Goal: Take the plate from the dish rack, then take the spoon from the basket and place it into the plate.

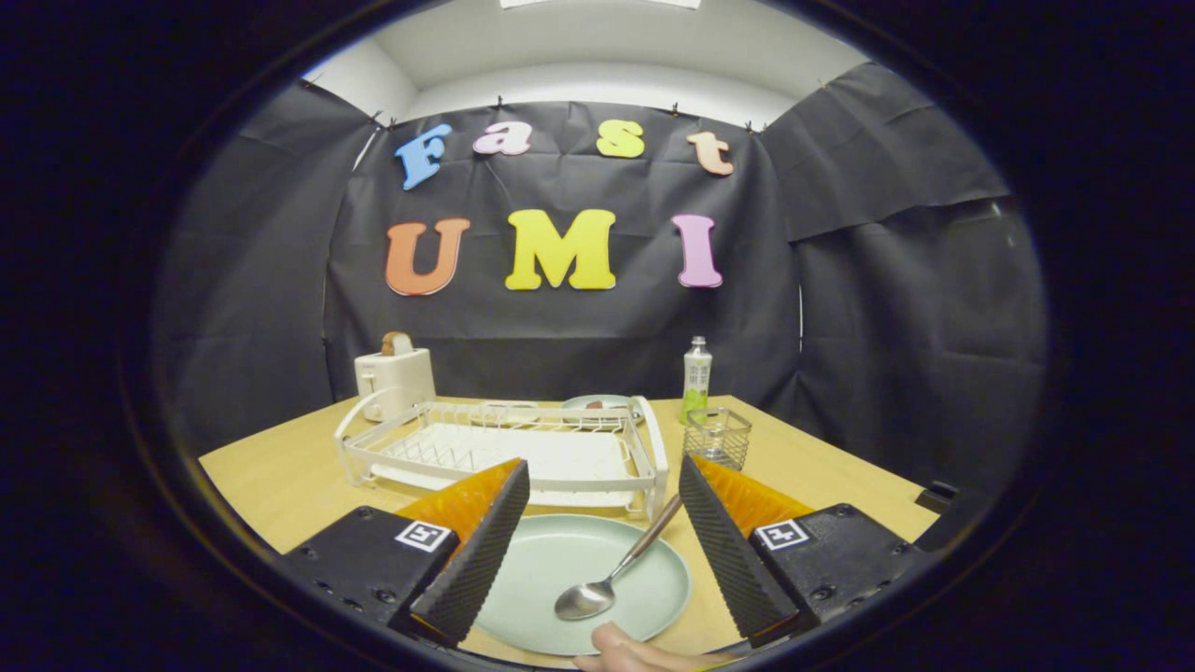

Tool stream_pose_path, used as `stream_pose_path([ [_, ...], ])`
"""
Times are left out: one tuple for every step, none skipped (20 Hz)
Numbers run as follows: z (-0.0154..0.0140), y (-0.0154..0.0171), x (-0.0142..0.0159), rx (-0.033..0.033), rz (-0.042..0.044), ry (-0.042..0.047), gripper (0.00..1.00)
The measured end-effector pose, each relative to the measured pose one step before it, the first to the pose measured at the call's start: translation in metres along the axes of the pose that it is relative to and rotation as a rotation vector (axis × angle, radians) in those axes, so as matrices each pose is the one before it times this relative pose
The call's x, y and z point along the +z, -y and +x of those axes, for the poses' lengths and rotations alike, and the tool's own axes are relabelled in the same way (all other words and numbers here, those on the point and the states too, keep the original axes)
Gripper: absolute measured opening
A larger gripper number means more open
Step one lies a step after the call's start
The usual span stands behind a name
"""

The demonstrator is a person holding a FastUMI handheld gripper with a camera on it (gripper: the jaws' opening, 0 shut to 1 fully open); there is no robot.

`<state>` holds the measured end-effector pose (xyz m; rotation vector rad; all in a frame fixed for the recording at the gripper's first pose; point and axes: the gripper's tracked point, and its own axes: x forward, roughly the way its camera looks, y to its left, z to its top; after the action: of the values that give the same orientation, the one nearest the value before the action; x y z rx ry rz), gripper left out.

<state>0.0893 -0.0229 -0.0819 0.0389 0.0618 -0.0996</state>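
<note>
A pale green plate point(560, 583) lies flat on the wooden table, between and just below my fingers. A metal spoon point(611, 569) with a brown handle rests in it, bowl on the plate and handle leaning over the far right rim. My gripper point(602, 551) hangs above the plate, open, with nothing between its fingers. The white dish rack point(504, 448) stands just beyond the plate and holds no plate. The small wire basket point(717, 436) stands to the right of the rack, beyond my right finger.
A white toaster point(394, 373) with bread in it stands behind the rack on the left. A second plate point(602, 404) lies behind the rack, and a bottle point(696, 375) stands beside it. A fingertip point(621, 649) of a person's hand shows at the near edge of the plate.
</note>
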Motion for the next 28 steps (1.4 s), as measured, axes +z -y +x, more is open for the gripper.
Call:
stream_pose_path([
  [-0.00301,-0.00037,0.00376,0.00310,0.00240,-0.00789,1.00],
  [-0.00345,-0.00084,0.00449,0.00640,0.00147,-0.00872,1.00],
  [-0.00325,-0.00206,0.00727,0.00963,-0.00497,-0.00282,1.00],
  [-0.00321,0.00112,0.00814,0.00509,-0.00937,-0.00019,1.00],
  [-0.00370,0.00037,0.00943,0.00450,-0.00273,0.00079,1.00],
  [-0.00402,0.00028,0.00848,0.00637,0.00196,0.00203,1.00],
  [-0.00423,-0.00044,0.01045,0.00865,0.00297,0.00335,1.00],
  [-0.00399,0.00224,0.00898,0.00166,0.00522,0.00744,1.00],
  [-0.00314,0.00133,0.00983,-0.00020,0.00311,0.00605,1.00],
  [-0.00376,0.00148,0.00795,0.00262,-0.00488,0.00061,1.00],
  [-0.00314,0.00041,0.00685,0.00662,-0.00289,-0.00375,1.00],
  [-0.00202,0.00120,0.00667,0.00396,0.00483,-0.00554,1.00],
  [-0.00187,0.00185,0.00551,0.00363,0.01162,-0.00954,1.00],
  [-0.00238,-0.00103,0.00529,0.01581,0.01062,-0.00346,1.00],
  [-0.00174,0.00005,0.00728,0.00817,0.00825,0.00188,1.00],
  [-0.00150,0.00204,0.00534,0.00331,0.00319,0.00241,1.00],
  [-0.00288,-0.00020,0.00532,0.00500,0.00131,0.00336,1.00],
  [-0.00284,0.00184,0.00918,-0.00415,0.00283,0.02005,1.00],
  [-0.00298,0.00231,0.00585,-0.00808,-0.00640,0.01048,1.00],
  [-0.00346,0.00002,0.00035,-0.00316,-0.00721,-0.00269,1.00],
  [-0.00257,-0.00104,0.00237,0.00185,-0.00411,0.00521,1.00],
  [-0.00275,0.00086,0.00424,-0.00478,-0.00806,0.00925,1.00],
  [-0.00135,0.00120,0.00114,-0.00729,-0.00939,0.00413,1.00],
  [-0.00213,-0.00268,-0.00139,0.00584,-0.01088,-0.00250,1.00],
  [-0.00206,-0.00412,-0.00042,0.01193,-0.00503,-0.00206,1.00],
  [-0.00086,-0.00126,-0.00049,0.00314,-0.00301,-0.00142,1.00],
  [-0.00045,0.00052,0.00031,-0.00440,-0.00055,-0.00026,1.00],
  [-0.00015,0.00035,0.00001,-0.00414,-0.00129,-0.00061,1.00],
])
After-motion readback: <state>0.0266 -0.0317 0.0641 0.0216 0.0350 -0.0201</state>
